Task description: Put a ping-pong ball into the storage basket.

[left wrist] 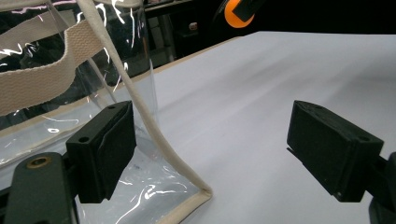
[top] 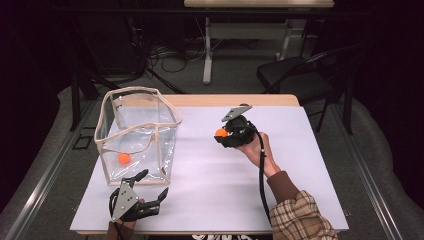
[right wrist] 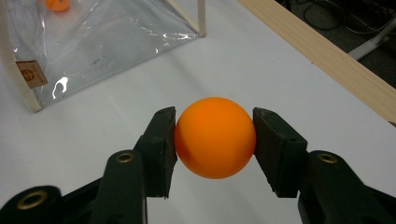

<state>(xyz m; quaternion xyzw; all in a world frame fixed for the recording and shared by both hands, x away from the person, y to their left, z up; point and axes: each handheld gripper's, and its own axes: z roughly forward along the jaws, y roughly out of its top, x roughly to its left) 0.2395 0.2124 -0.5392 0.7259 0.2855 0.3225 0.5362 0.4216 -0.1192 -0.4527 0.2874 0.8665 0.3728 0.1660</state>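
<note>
- Ball (right wrist: 215,137): an orange ball sits clamped between the two black jaws of the right gripper (right wrist: 215,140), one pad pressing on each side at its widest part. A grip across the middle keeps a smooth round thing from squirting out forward or backward.
- Right gripper in the high view (top: 226,134): it is held above the white table (top: 280,165), right of the bag and apart from it, with the ball (top: 221,132) on the side that faces the bag. This heading suits a carry toward the bag's open top.
- Left gripper (top: 145,192): it rests low at the near edge of the table, its jaws spread wide and holding nothing. In the left gripper view one jaw stands just beside the bag's lower corner (left wrist: 198,198) and the other well out over bare table; whether the near jaw touches the plastic cannot be told.
- Probable reason for this position: the left gripper is ready to steady the light bag while the ball goes in.
- Bag (top: 137,132): a clear plastic bag with cream fabric trim stands upright on the left part of the table, top open.
- Second ball (top: 123,158): another orange ball lies on the floor of the bag, which suggests the held ball belongs there too.
</note>
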